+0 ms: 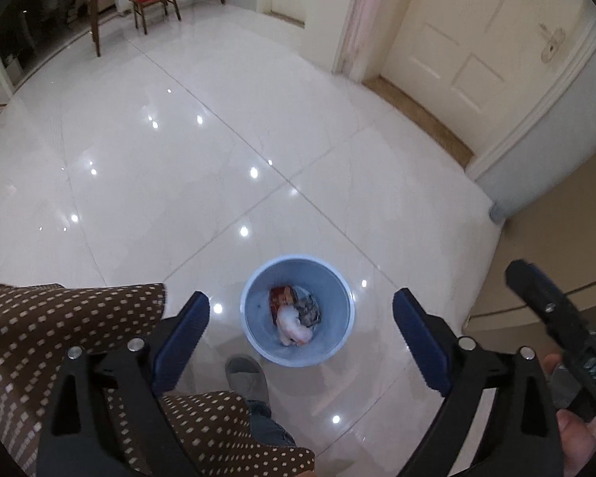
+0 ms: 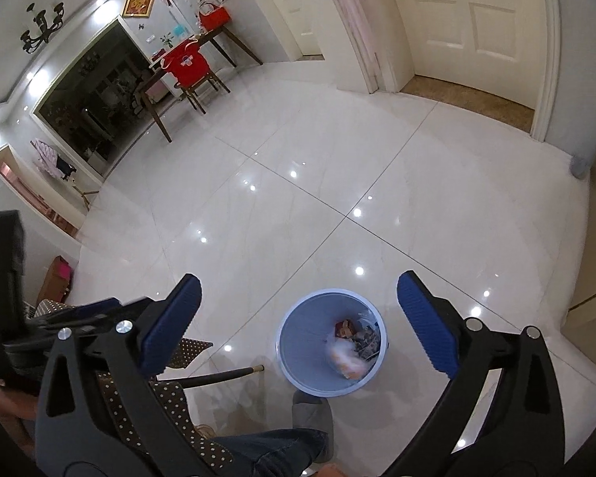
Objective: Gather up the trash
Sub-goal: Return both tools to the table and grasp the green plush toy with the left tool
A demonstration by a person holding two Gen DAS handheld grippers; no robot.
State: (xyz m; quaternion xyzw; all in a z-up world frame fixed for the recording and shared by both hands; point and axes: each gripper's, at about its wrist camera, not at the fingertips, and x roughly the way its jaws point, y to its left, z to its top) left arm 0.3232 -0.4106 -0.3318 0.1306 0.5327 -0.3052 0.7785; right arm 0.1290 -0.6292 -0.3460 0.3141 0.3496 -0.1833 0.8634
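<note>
On the glossy white tiled floor stands a pale blue bin, upright, directly below both grippers and beside the person's grey slipper. Inside the bin lies the collected trash: a reddish-brown wrapper against the far wall, a grey printed packet to its right, and a pale crumpled bag nearest the camera; the three pieces touch or overlap at the bottom. From the right wrist view the same bin appears with the trash gathered toward its right side, though the pale bag is blurred there and its material cannot be confirmed. The left gripper hangs above the bin with its jaws spread wide and nothing between the blue pads. The right gripper is likewise held over the bin, jaws wide apart and carrying nothing. A brown fabric with pale dots sits at the lower left beneath the left gripper. Across the room, well apart from the bin, a wooden chair draped in red cloth stands at a dark-legged table, and a panelled cream door closes the far right.
</note>
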